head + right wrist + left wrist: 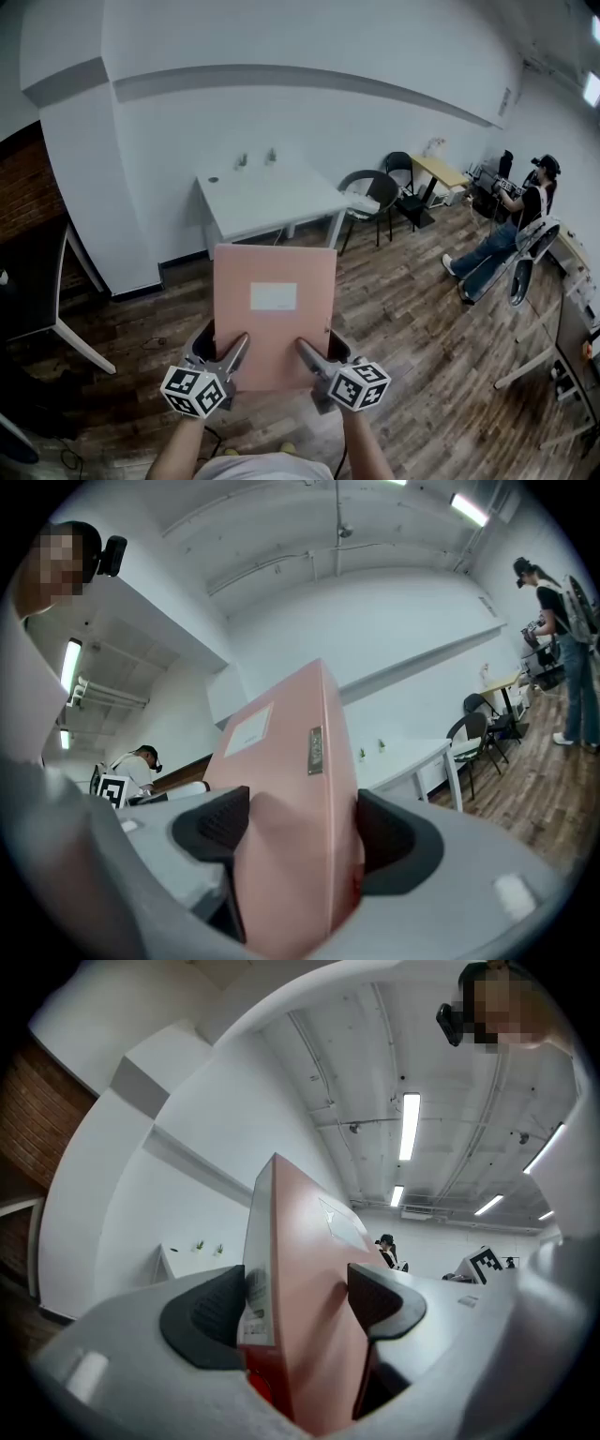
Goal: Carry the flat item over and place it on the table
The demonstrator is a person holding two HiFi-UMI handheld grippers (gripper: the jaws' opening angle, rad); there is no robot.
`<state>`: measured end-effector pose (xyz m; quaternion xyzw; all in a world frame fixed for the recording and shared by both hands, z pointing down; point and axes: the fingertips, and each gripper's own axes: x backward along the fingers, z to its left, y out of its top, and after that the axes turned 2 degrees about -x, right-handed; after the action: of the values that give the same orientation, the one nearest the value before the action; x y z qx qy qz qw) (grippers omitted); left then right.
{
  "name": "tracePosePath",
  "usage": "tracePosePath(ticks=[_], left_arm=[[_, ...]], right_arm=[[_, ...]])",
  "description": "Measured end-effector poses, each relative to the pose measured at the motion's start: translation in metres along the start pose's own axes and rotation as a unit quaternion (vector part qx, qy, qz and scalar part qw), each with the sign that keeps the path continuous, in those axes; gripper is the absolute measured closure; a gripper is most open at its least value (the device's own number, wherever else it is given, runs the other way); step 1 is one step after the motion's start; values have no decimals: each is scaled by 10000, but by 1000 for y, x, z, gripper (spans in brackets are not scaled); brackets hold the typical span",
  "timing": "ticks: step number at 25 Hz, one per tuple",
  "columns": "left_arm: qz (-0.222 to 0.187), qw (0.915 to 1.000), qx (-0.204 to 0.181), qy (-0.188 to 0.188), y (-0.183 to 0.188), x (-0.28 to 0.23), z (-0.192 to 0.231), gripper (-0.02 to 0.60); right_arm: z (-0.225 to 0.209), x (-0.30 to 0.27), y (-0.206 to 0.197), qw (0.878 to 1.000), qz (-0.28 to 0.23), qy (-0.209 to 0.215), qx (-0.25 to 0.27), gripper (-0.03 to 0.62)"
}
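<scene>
**In transit: flat pink cardboard folder (275,309)**

At 7 o'clock the left gripper (228,354) clamps its fingers on the folder's near edge. At 5 o'clock the right gripper (314,358) does likewise, likely to stop it swinging. The white rectangular desk (267,192) stands at 12 o'clock, well apart.

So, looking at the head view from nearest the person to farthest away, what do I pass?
Left hand-held gripper and right hand-held gripper, side by side → pink flat box gripped by both → white table → white wall.
</scene>
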<state>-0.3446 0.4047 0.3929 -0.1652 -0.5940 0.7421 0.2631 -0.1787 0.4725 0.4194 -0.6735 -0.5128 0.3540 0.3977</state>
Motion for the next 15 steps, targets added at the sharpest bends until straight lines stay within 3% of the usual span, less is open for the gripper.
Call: tracePosePath(ticks=[15], left_arm=[[120, 9999, 33, 11, -22, -24, -32, 242]], right_arm=[[-41, 23, 2, 9999, 21, 15, -131, 238]])
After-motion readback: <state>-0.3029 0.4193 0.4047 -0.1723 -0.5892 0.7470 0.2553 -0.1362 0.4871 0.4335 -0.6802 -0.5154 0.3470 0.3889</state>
